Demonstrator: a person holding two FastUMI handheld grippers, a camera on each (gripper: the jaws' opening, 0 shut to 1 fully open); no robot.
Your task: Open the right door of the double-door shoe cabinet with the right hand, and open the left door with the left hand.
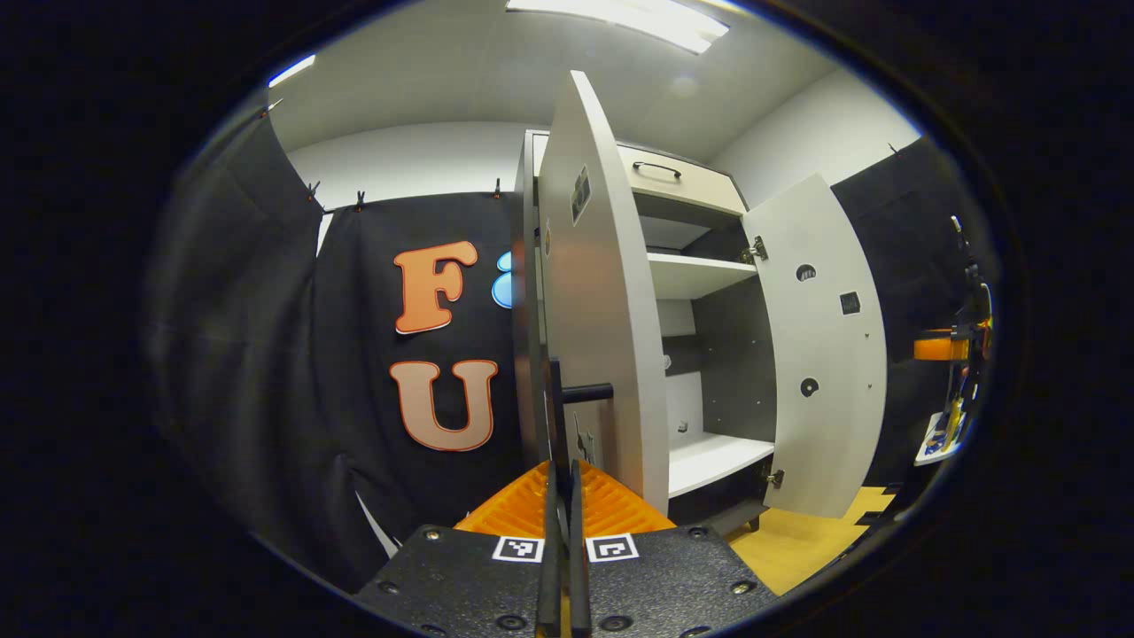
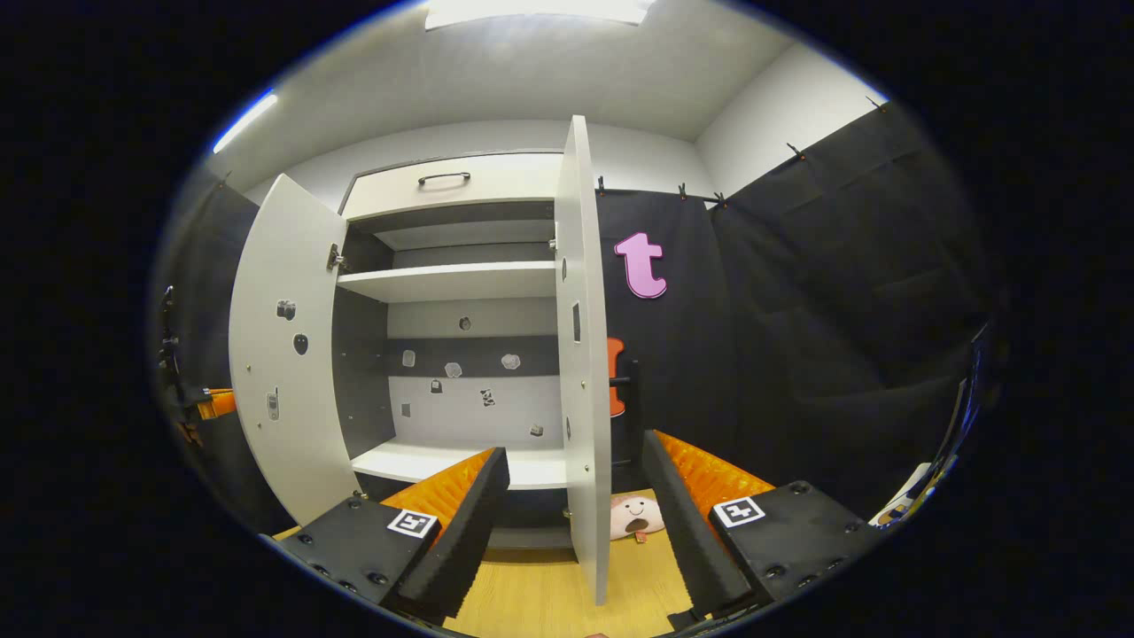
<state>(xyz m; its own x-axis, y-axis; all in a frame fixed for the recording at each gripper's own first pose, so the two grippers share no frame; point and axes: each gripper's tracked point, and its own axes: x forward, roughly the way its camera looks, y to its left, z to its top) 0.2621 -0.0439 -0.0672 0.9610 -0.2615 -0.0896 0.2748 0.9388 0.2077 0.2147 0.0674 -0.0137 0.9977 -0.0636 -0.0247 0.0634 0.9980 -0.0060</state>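
In the left gripper view, the left gripper is pressed together on the thin edge of the left door, just under its dark handle. It pinches there so the hand can swing the door out. The right door stands wide open too, and the shoe cabinet shows its bare shelves.

In the right gripper view, the right gripper is spread wide. The right door stands edge-on between its fingers, and I cannot tell if either finger touches it. Both doors look open, so the job seems nearly done.
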